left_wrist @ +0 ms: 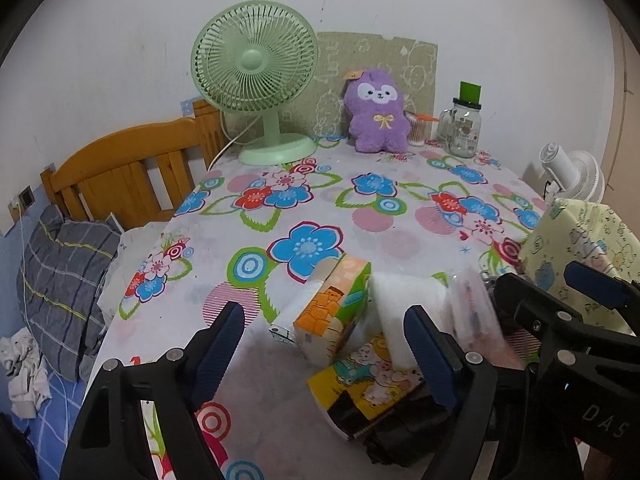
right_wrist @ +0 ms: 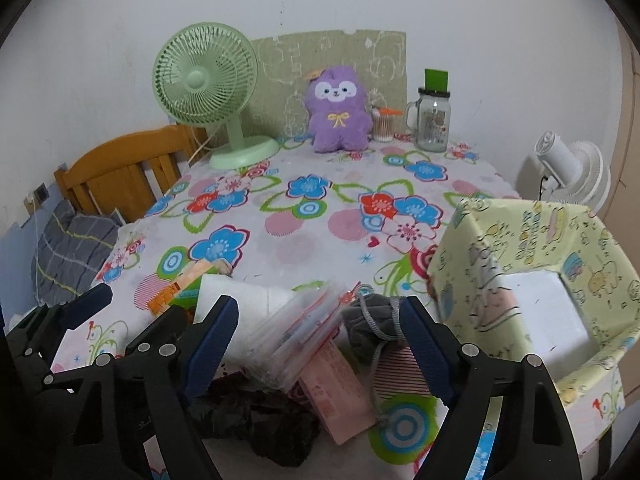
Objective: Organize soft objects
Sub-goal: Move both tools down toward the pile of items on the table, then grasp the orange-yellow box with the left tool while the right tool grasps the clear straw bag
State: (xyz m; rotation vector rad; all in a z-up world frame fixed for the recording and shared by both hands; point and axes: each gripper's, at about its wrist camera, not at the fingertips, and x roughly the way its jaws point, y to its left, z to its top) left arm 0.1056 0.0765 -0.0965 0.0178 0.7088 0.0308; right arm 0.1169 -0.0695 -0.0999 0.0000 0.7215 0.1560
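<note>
On table (right_wrist: 320,240): soft pile (right_wrist: 288,332) unsorted beside bin (right_wrist: 520,248) (bin nearly bare); left gripper (left_wrist: 324,344), right gripper (right_wrist: 320,336) wide open, empty.

The left gripper (left_wrist: 324,336) sits at 6 o'clock with its two blue fingers wide apart and nothing between them. Just past them lies an orange tissue pack (left_wrist: 334,304), with a white foam pad (left_wrist: 404,308) touching it on the right. A yellow cartoon pack (left_wrist: 368,384) lies under the pad, on top of some black cloth (left_wrist: 400,428). At 4 o'clock is the right gripper (left_wrist: 556,300), beside a yellow box (left_wrist: 580,236). Far off at 12 o'clock, a green fan (left_wrist: 256,68) and a purple plush toy (left_wrist: 378,112) stand on the flowery tablecloth (left_wrist: 312,200).
</note>
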